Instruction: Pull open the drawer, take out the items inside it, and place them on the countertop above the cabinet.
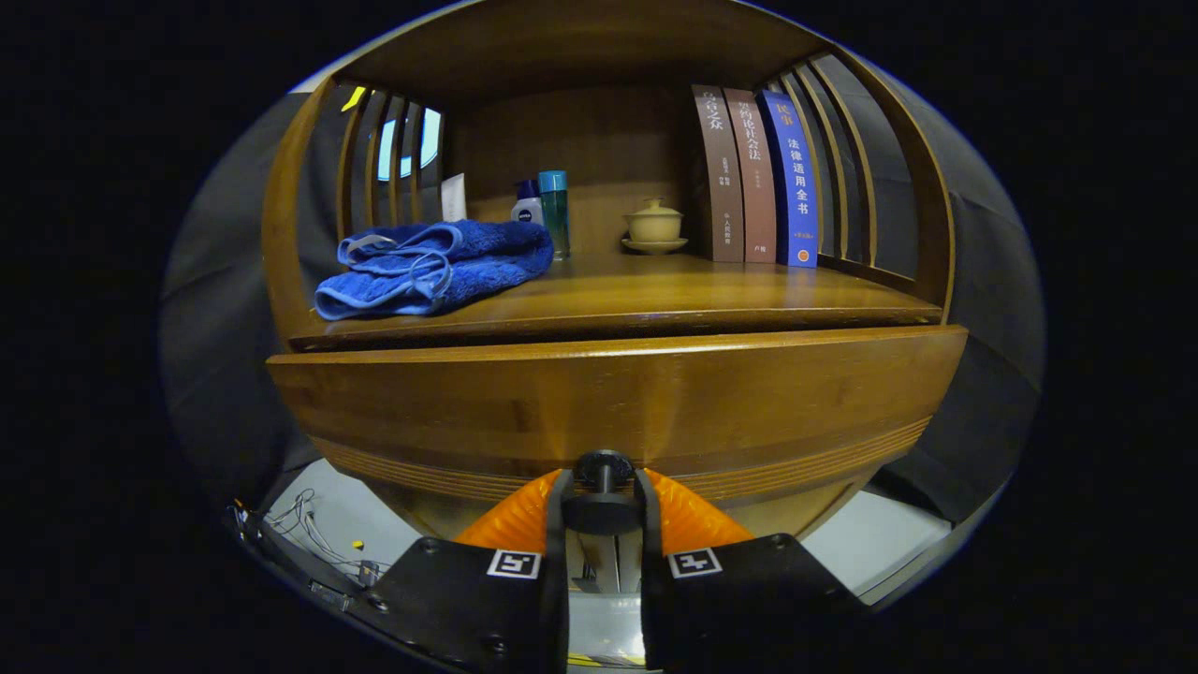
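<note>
two fingers of the claw (pixel 603 501) are pressed in on the knob (pixel 602 466) of the drawer (pixel 618 402), one on each side of its stem, so the claw is pinching the knob. the drawer front stands right ahead of the fingers and looks drawn out a little way from the cabinet, with a dark gap between its top edge and the worktop (pixel 655 300) above it; what lies inside the drawer cannot be seen

beyond the claw, on the worktop, a folded blue towel (pixel 435 267) lies up and to the left, near the front edge. behind the towel stand a white tube (pixel 454 197), a small white bottle (pixel 527 208) and a tall teal bottle (pixel 554 211), close together. straight ahead and further back sits a lidded cup (pixel 654 225) on a saucer. just right of it three books (pixel 758 178) stand upright, touching one another, the rightmost one blue. slatted wooden sides close the shelf to the left and right. below the drawer, left of the claw, some thin wires (pixel 314 534) lie on a pale floor
</note>
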The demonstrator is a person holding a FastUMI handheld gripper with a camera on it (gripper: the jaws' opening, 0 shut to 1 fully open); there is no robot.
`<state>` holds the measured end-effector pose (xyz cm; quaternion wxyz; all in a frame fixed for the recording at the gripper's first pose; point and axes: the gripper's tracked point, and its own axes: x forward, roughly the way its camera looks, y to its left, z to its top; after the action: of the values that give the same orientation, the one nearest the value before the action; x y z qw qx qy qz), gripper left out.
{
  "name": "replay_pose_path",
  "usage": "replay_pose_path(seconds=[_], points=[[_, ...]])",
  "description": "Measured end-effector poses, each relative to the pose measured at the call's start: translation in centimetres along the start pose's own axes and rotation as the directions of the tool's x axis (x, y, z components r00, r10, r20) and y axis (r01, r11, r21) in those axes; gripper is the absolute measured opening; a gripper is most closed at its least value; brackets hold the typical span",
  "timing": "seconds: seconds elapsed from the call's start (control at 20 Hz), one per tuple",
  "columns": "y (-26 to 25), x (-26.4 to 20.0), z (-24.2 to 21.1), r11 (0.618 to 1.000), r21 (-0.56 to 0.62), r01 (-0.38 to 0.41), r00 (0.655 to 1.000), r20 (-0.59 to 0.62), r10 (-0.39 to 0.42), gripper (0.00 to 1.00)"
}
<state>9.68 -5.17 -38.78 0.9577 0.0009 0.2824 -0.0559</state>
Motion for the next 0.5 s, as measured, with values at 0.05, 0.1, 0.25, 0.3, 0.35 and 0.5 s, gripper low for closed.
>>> replay_pose_path(seconds=[0.05,0.1,0.25,0.3,0.35,0.5], points=[[0.0,-0.8,-0.3,1.000,-0.001,-0.001,1.000,-0.004,0.001,0.34],[0.1,-1.6,-0.7,1.000,0.005,-0.008,1.000,-0.010,0.008,0.34],[0.2,-4.1,-1.7,1.000,0.015,-0.016,0.999,-0.037,0.017,0.34],[0.2,-5.0,-2.1,1.000,0.018,-0.017,0.999,-0.049,0.018,0.34],[0.1,-5.9,-2.6,0.999,0.027,-0.019,0.998,-0.059,0.021,0.35],[0.0,-8.4,-3.5,0.999,0.042,-0.020,0.996,-0.085,0.023,0.34]])
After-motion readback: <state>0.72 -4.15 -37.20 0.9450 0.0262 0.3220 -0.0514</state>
